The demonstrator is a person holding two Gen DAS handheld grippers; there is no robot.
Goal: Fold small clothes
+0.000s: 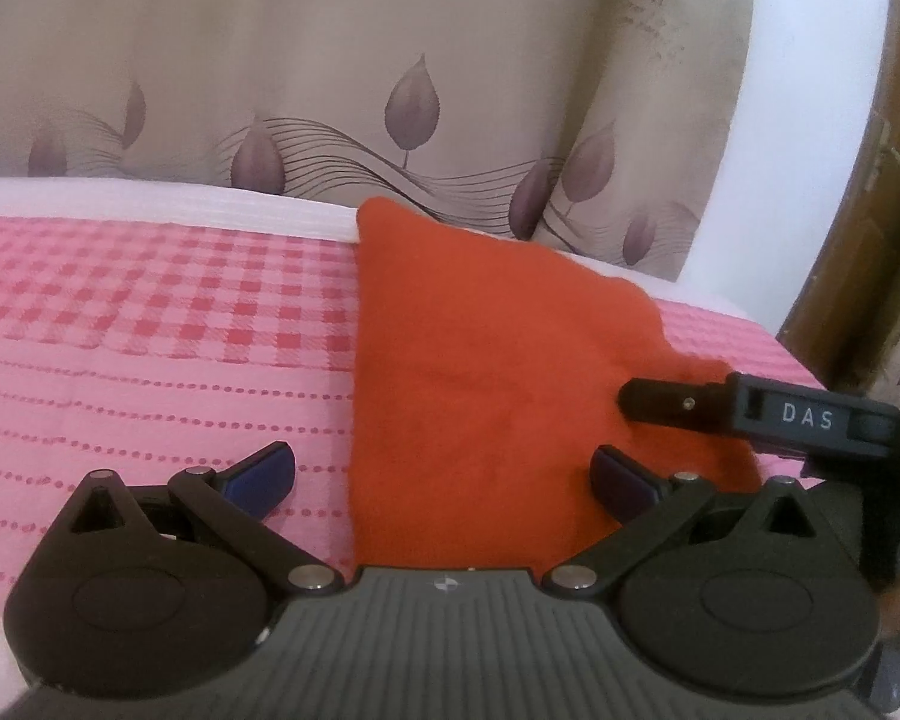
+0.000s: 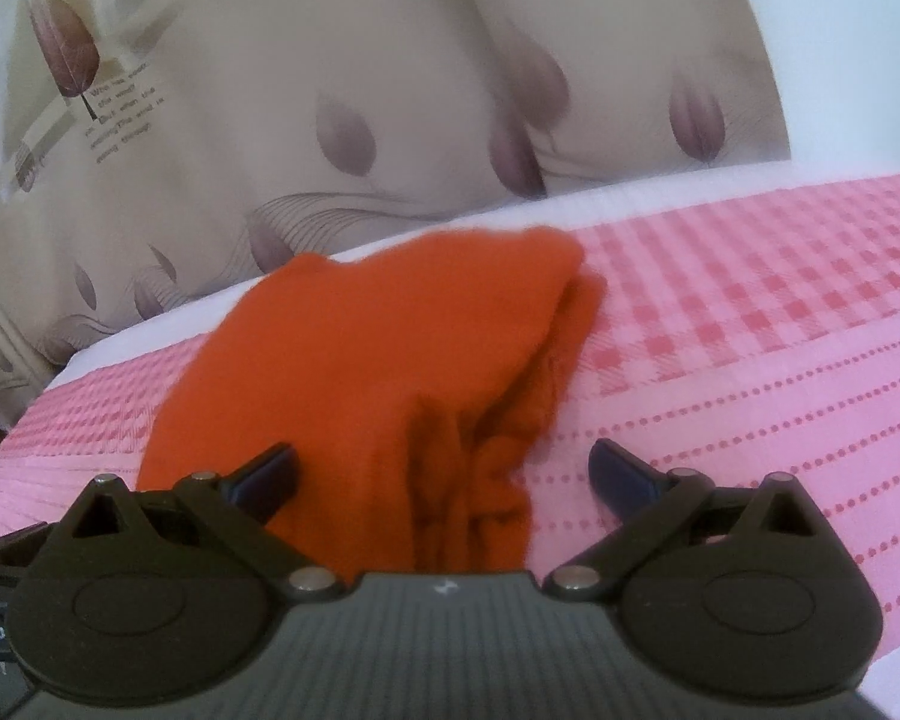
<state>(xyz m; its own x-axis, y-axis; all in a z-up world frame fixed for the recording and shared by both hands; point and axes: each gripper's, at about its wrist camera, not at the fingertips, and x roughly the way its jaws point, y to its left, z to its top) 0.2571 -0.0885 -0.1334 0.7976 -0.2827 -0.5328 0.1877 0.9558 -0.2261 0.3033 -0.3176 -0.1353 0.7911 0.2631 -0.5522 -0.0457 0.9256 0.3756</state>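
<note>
A small orange garment [image 1: 480, 360] lies on the pink checked bed cover [image 1: 150, 330]. In the left wrist view it looks flat and smooth, reaching to the far edge. My left gripper [image 1: 444, 474] is open just above its near edge, with the left finger over the bed cover and the right finger over the cloth. The right gripper's finger [image 1: 678, 402] shows from the right, over the garment's right edge. In the right wrist view the garment [image 2: 378, 348] is bunched and creased near the open right gripper [image 2: 444, 474], which holds nothing.
A beige curtain with purple leaf prints [image 1: 390, 60] hangs behind the bed. A white mattress edge [image 1: 150, 198] runs along the far side. A brown wooden door frame [image 1: 870, 180] stands at the right.
</note>
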